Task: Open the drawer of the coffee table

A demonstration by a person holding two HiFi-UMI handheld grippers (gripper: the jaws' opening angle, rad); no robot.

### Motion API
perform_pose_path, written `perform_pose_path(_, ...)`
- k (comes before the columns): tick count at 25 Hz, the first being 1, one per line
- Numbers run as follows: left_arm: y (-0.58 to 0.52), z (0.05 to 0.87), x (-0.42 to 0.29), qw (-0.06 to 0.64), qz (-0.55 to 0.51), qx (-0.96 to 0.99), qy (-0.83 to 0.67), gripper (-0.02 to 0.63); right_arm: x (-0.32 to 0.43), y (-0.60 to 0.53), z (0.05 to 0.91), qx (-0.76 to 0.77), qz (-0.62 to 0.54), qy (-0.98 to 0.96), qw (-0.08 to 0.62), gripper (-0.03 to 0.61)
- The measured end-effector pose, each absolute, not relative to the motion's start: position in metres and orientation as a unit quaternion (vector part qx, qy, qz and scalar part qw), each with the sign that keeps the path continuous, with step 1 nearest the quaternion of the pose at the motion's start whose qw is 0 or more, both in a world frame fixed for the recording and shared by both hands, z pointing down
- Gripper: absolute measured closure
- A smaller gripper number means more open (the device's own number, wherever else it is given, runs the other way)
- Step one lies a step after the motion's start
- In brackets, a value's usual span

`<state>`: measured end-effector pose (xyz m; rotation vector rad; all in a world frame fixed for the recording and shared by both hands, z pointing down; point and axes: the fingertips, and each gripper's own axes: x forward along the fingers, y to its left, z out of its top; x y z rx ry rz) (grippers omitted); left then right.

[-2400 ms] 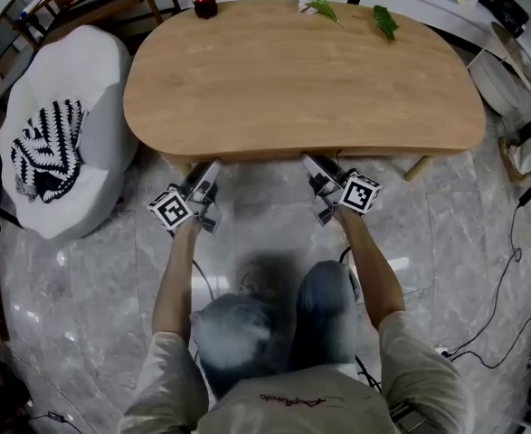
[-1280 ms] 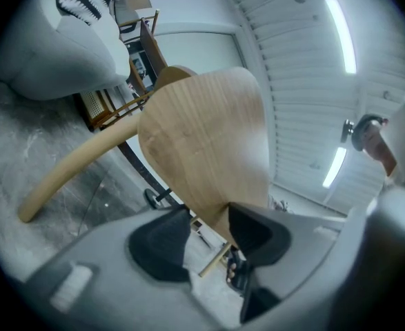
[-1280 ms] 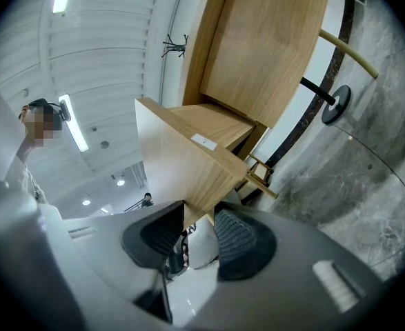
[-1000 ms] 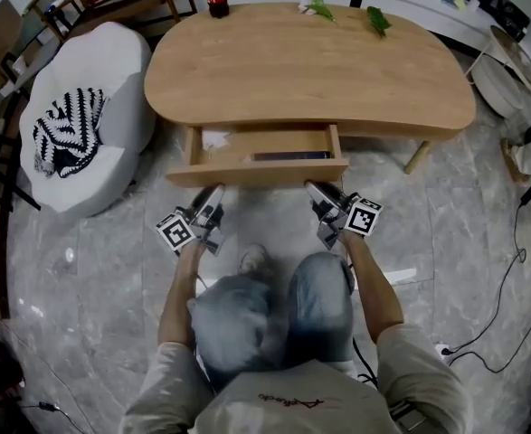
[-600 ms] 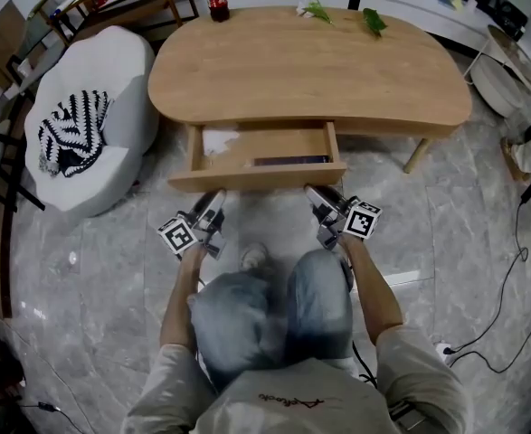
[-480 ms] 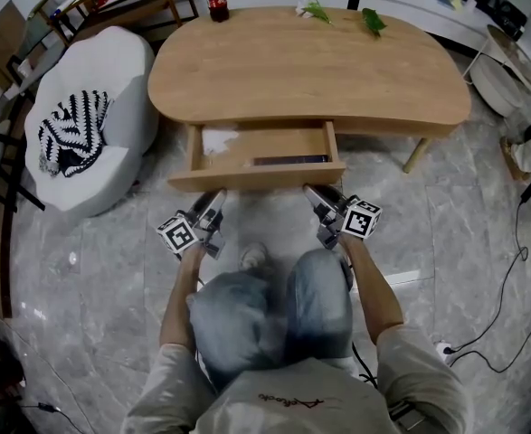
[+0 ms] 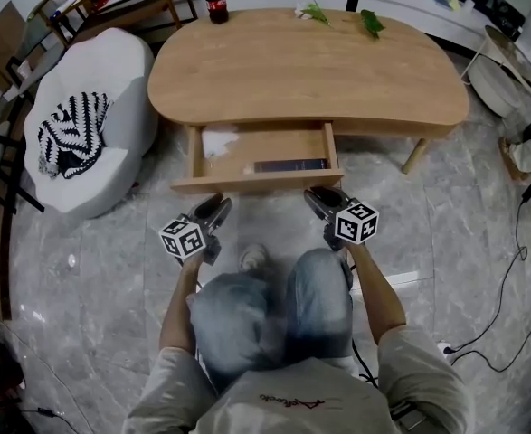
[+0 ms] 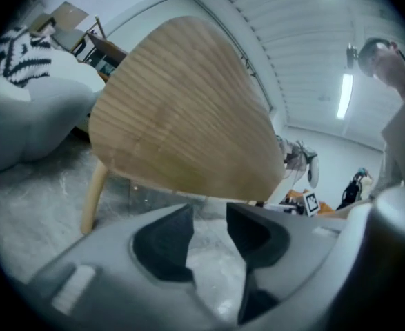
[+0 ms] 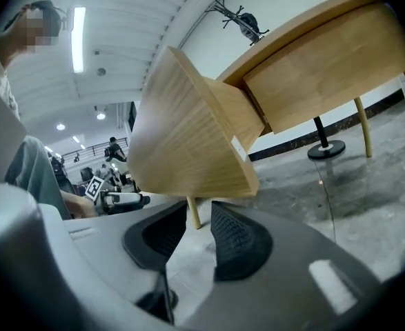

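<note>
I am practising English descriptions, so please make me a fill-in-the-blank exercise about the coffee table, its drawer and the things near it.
1. The drawer of the coffee table is not shut but ____.
2. The bottle standing on it has a ____ cap.
3. The blanket on the white seat is striped black and ____.

Missing words: open; red; white.

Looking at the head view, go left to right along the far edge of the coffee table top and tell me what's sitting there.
On the coffee table: cola bottle → white-and-green sprig → green leaf.
</note>
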<state>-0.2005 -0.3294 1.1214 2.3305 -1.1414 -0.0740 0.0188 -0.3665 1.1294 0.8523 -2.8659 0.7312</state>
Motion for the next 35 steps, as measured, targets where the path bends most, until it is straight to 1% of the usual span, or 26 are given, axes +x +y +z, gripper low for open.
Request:
perform_pose_path(3,-0.324,1.131,-0.203,0.226,0.032,0.866,-0.445,0.497,0.024,-0.363,1.139,0.287,0.208,-0.932,0.071,0.475)
perform_pose_path(4,-0.324,1.132,-0.202,0.21,0.051,0.867,-0.45,0.518,0.025,-0.363,1.142,0.291,0.198,-0.933,0.082,0.496)
perform_pose_path(6,-0.324,1.135,-0.201,0.182,0.083,0.869,-0.454,0.551,0.026,-0.364,1.148,0.296,0.178,-0.933,0.102,0.516)
perform_pose_path(7,-0.325,1.136,-0.201,0.171,0.093,0.869,-0.455,0.579,0.025,-0.363,1.151,0.297,0.171,-0.933,0.11,0.559)
perform_pose_path(8,-0.325,1.137,-0.201,0.163,0.099,0.869,-0.457,0.607,0.023,-0.363,1.153,0.295,0.167,-0.934,0.116,0.574)
perform_pose_path(11,-0.33,1.144,-0.202,0.161,0.11,0.868,-0.456,0.612,0.016,-0.364,1.16,0.287,0.164,-0.936,0.124,0.574)
perform_pose_path(16,-0.339,1.16,-0.208,0.185,0.124,0.866,-0.447,0.612,0.002,-0.373,1.173,0.288,0.169,-0.931,0.144,0.574)
perform_pose_path(23,-0.346,1.157,-0.214,0.254,0.142,0.848,-0.444,0.612,-0.001,-0.374,1.175,0.298,0.227,-0.906,0.198,0.574)
perform_pose_path(29,-0.325,1.122,-0.208,0.307,0.172,0.827,-0.439,0.614,0.004,-0.335,1.14,0.286,0.261,-0.88,0.274,0.574)
perform_pose_path(35,-0.305,1.055,-0.203,0.343,0.181,0.815,-0.43,0.614,0.0,-0.302,1.071,0.265,0.308,-0.862,0.304,0.574)
